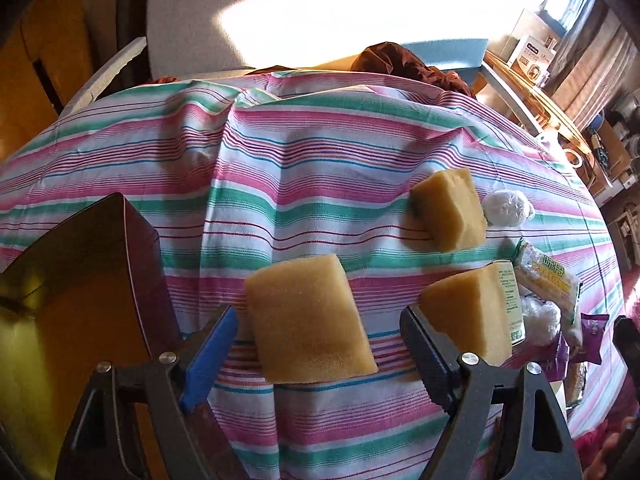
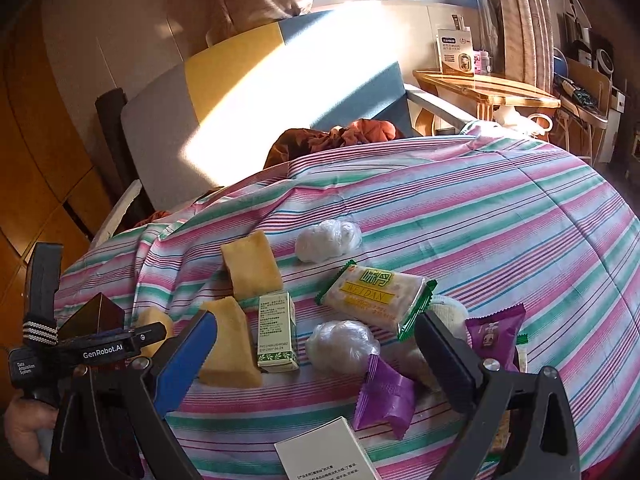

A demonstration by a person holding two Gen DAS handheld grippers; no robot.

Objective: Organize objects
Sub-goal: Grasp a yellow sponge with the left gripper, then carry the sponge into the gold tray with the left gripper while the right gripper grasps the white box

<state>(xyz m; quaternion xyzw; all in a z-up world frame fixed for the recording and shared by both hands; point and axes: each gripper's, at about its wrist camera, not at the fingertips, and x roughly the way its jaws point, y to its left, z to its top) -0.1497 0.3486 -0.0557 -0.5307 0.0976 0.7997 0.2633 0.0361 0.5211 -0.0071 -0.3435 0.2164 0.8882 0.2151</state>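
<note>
Sunlight poured across a striped cloth (image 1: 320,160) of pink, green and white, rumpled into folds over the table. Behind it stood a sofa (image 2: 240,80) with grey, yellow and blue panels and a brown garment (image 2: 340,136) heaped on the seat. A wooden side table (image 2: 480,88) sat by the window (a white box stood upright on it).

The left tool (image 1: 320,340) hung over the cloth, jaws spread wide and holding nothing. Between its fingers lay the nearest sponge (image 1: 308,320), flat, its long axis running away from the camera and leaning slightly left. A second sponge (image 1: 468,312) sat just beside the right finger, and a third sponge (image 1: 448,208) lay farther off, tilted on a fold. A dark box (image 1: 80,280) stood at the left.

The right tool (image 2: 316,344) was likewise gaping and empty, hovering above a clutter: a small green carton (image 2: 276,328) standing upright against a sponge, a green-edged snack packet (image 2: 372,296) lying crosswise, two white plastic wads (image 2: 328,240), and a purple wrapper (image 2: 384,396) near the right finger. A white card (image 2: 320,452) lay at the bottom edge.
</note>
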